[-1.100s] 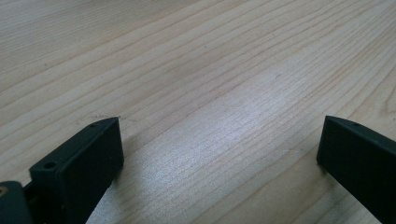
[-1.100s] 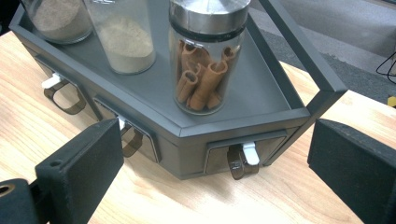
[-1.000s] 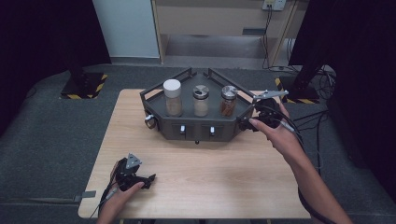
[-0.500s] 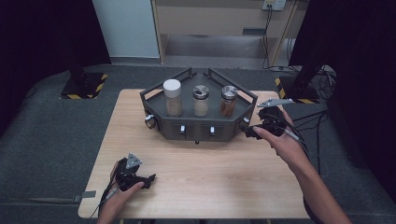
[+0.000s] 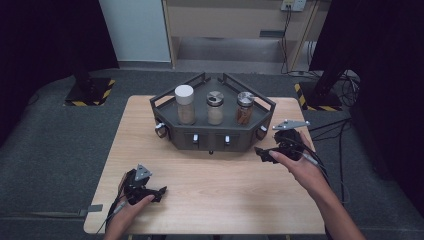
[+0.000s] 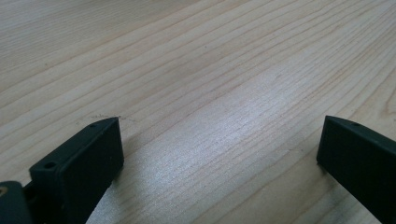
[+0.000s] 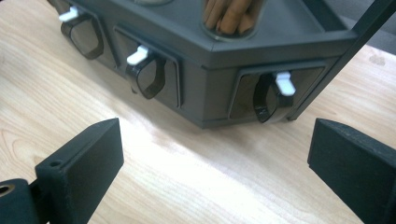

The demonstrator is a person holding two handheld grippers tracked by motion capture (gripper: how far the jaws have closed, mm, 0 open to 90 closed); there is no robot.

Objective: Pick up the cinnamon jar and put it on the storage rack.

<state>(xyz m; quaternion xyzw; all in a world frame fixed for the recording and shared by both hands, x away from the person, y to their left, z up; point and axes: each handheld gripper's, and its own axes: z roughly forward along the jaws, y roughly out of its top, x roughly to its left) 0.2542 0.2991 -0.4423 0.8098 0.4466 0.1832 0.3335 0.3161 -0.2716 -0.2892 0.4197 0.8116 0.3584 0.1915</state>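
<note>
A dark grey spice rack [image 5: 212,132] stands at the back middle of the wooden table [image 5: 210,185]. On it are a white-lidded jar [image 5: 184,104], a silver-lidded jar [image 5: 215,107] and a jar of brown sticks [image 5: 245,107] [image 7: 231,16]. Small drawers with white tabs [image 7: 283,83] line its front. My right gripper [image 5: 263,154] [image 7: 212,158] is open just off the rack's right front corner, facing a drawer handle [image 7: 266,100]. My left gripper [image 5: 156,192] [image 6: 219,149] rests open over bare wood at the near left.
Dark carpet surrounds the table. A stand base with yellow-black stripes [image 5: 90,90] sits at the back left, another [image 5: 320,95] with cables at the back right. A cabinet [image 5: 235,25] stands behind.
My right gripper has moved back from the rack's right side, toward the person and lower, to the rack's right front corner. The left gripper has stayed still.
</note>
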